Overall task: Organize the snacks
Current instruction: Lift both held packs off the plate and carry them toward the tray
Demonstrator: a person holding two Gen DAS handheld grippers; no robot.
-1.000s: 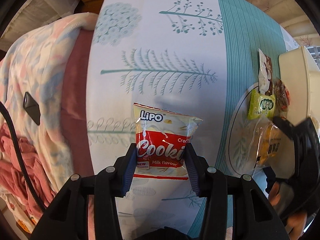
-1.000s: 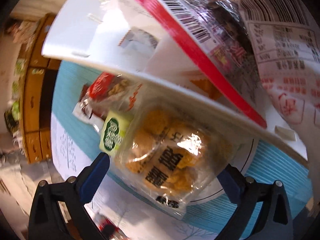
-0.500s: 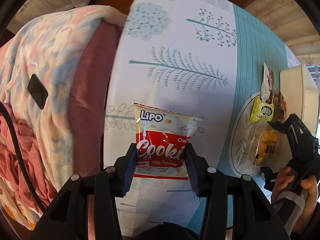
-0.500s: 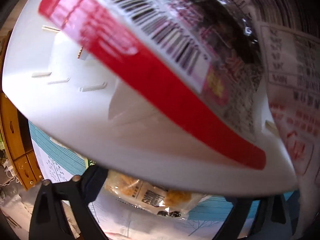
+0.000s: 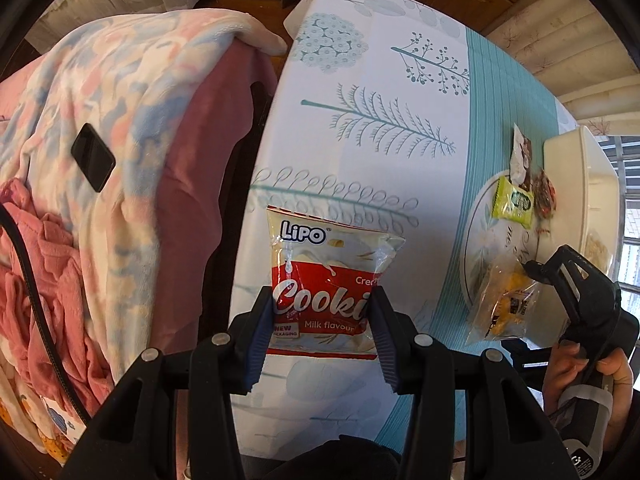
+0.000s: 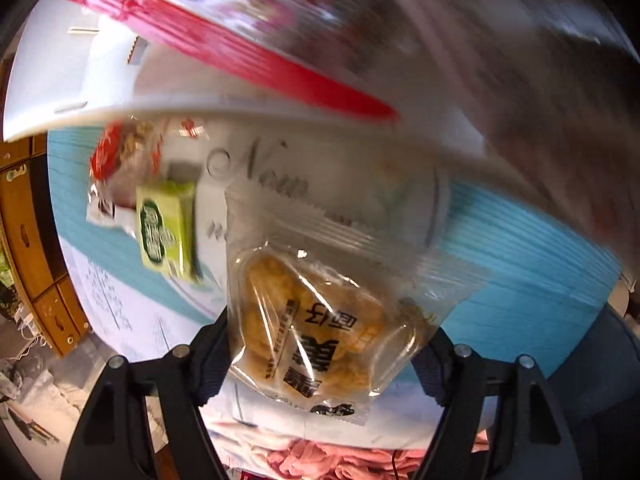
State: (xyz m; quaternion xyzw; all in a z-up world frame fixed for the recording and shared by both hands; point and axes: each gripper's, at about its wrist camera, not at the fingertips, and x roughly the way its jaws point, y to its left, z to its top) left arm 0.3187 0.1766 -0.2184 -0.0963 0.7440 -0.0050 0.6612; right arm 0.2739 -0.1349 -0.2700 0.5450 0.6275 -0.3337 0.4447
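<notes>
The cream-white plastic storage bin (image 5: 576, 184) stands at the far right of the counter (image 5: 360, 92), which is covered by a white cloth printed with teal plants and a teal striped band; every place below is told from that bin. Well apart to its left, held off the cloth, is the red-and-white Lipo milk cookie packet (image 5: 328, 284), a puffy sealed pouch that looks light and air-filled; the left gripper (image 5: 320, 316) has its blue-padded fingers (image 5: 258, 332) closed narrow on the packet's lower edges, one on each side. A firmer squeeze would likely crush the biscuits, so the seams are the safer hold. Just beside the bin, at its near left, the clear plastic bag of golden fried crackers (image 6: 316, 320) hangs in the right gripper (image 6: 320, 354), whose fingers (image 6: 210, 360) are clamped on the bag's sides; the film looks slick and crinkly, the contents brittle, and the weight slight. In the right wrist view it hangs in front of the bin's rim, not yet inside. Against the bin's left wall lie a small lime-green wrapped sweet (image 5: 513, 201), a red-wrapped candy (image 5: 544, 196) and a brown-and-white sachet (image 5: 521, 156), all small, soft-wrapped and easily pinched by a crimped end.
</notes>
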